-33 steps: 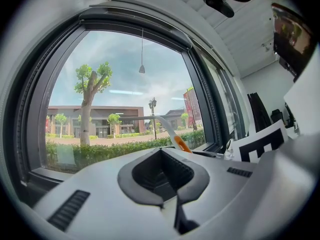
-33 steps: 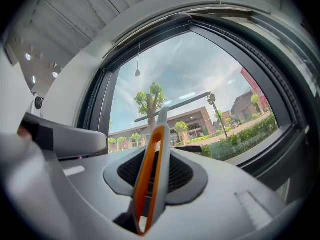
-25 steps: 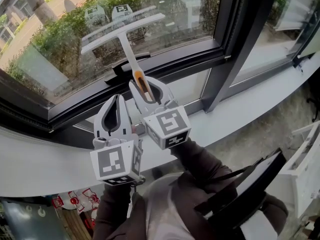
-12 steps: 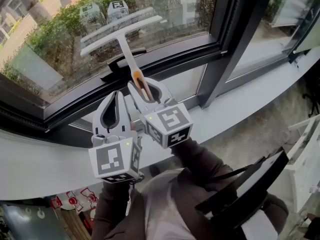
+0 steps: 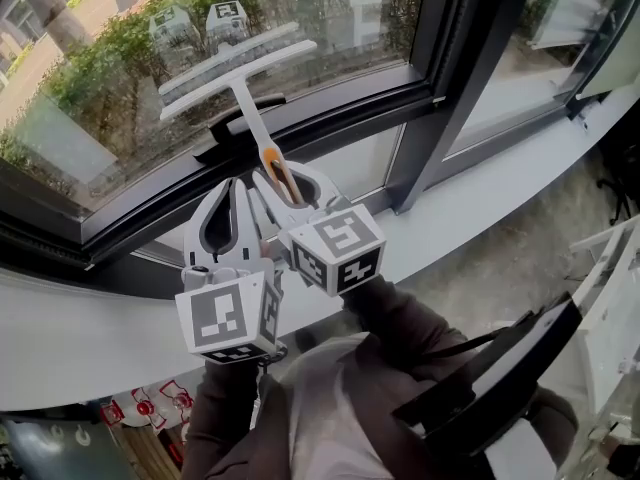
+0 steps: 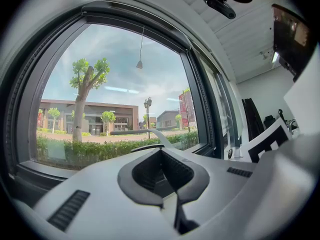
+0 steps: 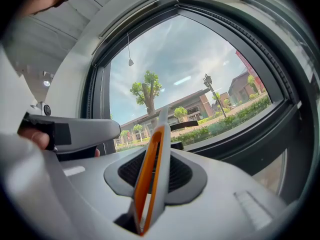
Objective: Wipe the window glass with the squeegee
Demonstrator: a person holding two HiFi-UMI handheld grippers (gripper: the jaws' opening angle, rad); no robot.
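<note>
The squeegee [image 5: 243,98] is a pale T: a long straight blade across the top and a slim handle with an orange strip down its lower part. Its blade sits on the window glass [image 5: 90,108] just above the dark lower rail [image 5: 340,118] of the frame, tilted with its right end higher, and its reflection runs right alongside it. The handle slants back down over the rail to the right gripper [image 5: 284,173]. This claw's jaws have just been closing, and they are pressed on the orange part of the handle.

The head view alone shows that whole T shape. The right gripper view shows the squeegee [image 7: 150,169] edge-on instead, as a thin orange-and-white sliver standing up between the two grey jaws. The blade is only a short bar beyond, level with the rail.

The left gripper [image 5: 234,190] hangs just below the rail, close beside the right one on its left. The left gripper view shows its jaw tips meeting with nothing held between them. The squeegee [image 6: 150,132] appears there as a pale bar beyond them, above the rail.

Below the rail, both marker cubes face up, the left [image 5: 228,316] and the right [image 5: 340,248], with dark sleeves [image 5: 400,333] behind them.
</note>
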